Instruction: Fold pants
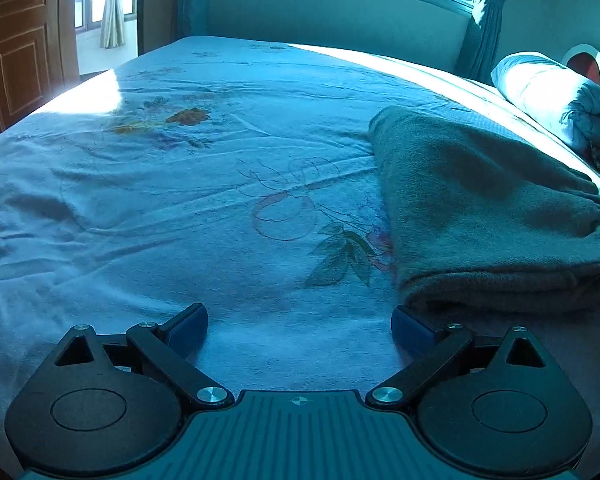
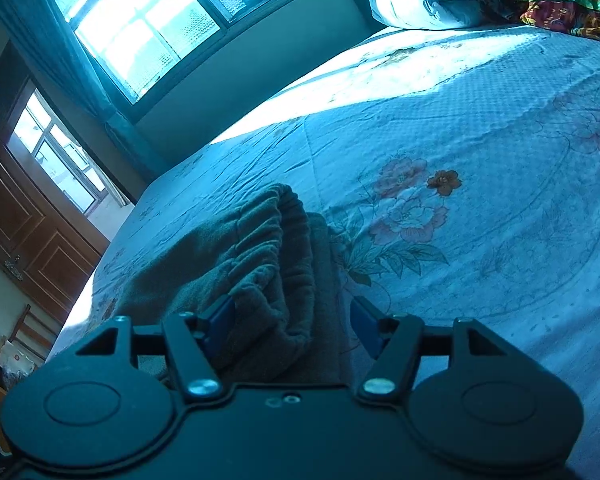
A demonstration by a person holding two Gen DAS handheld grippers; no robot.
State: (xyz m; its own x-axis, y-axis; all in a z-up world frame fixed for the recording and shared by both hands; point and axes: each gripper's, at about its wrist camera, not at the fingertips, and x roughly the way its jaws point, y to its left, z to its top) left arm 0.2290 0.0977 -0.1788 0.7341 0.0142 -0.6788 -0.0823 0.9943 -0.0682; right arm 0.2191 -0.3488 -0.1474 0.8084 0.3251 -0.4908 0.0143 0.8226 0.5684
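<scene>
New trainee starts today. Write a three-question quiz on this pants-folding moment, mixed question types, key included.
1. True or false: the left gripper is clamped on the pants.
2. The elastic waistband lies between which gripper's fingers? A) left B) right C) neither
3. Fill in: the pants lie folded on a floral ____.

Key
1. False. Its jaws stand wide open over bare bedsheet, pants off to one side.
2. B. The right gripper straddles it; one pad's contact is hidden, the other stands clear.
3. Bedsheet.
</scene>
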